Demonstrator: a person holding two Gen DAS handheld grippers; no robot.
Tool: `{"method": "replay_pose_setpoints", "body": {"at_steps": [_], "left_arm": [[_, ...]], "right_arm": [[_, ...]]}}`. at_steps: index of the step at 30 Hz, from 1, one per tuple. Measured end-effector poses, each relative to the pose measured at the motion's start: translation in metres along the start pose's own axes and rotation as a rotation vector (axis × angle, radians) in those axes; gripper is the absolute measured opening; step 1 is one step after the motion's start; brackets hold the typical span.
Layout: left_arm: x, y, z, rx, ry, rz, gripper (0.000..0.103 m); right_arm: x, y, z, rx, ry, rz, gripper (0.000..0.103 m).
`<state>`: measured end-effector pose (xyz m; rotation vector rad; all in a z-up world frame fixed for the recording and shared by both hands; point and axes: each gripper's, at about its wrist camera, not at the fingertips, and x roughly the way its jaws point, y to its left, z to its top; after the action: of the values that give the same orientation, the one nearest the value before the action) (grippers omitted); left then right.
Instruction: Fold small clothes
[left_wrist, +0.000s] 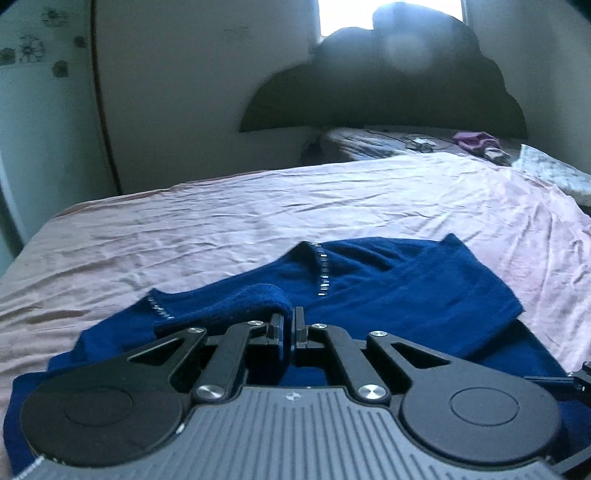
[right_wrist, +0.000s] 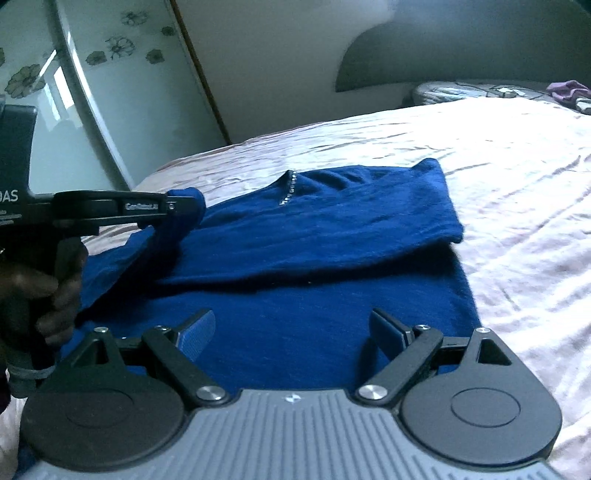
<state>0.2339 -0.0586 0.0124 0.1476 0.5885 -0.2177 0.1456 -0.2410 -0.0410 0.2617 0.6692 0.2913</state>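
From the left wrist view, the left gripper (left_wrist: 289, 325) is pinching a rolled edge of the blue top (left_wrist: 388, 291), its fingers pressed together on the cloth. The top is lying spread on the pink sheet (left_wrist: 258, 214) just ahead of and beneath those fingers, with a line of shiny studs (left_wrist: 323, 273) running beyond the fingertips. To do this fold well, I'd say the pinched edge should be carried across the body low and evenly, so the cloth lands flat with no bunching.

From the right wrist view, the right gripper (right_wrist: 293, 332) is hovering over the top's lower body (right_wrist: 295, 295) with its fingers spread wide and nothing between them. Off to the left of those fingers, the left gripper (right_wrist: 184, 206) is showing side-on, lifting a sleeve clear of the sheet, with a hand (right_wrist: 40, 295) around its handle. Only this view is revealing that lift and the hand; the left view alone is showing the pinch up close.
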Motion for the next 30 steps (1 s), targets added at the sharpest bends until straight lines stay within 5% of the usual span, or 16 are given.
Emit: {"method": "replay_pose_setpoints", "body": {"at_steps": [23,26,30], "left_arm": [[0.024,-0.095,0.011,0.099,0.037,-0.130,0.002],[0.037,-0.107,0.008,0.130,0.085,-0.153,0.019],[0.039,-0.121,0.003,0.196,0.088,-0.188,0.071]], "right_arm": [[-0.041,-0.027,-0.022,-0.016,-0.017,-0.078,0.091],[-0.046,-0.032,-0.025,-0.006,-0.019,-0.087,0.091],[-0.052,-0.034,-0.026,-0.005,-0.021,-0.094,0.091]]}}
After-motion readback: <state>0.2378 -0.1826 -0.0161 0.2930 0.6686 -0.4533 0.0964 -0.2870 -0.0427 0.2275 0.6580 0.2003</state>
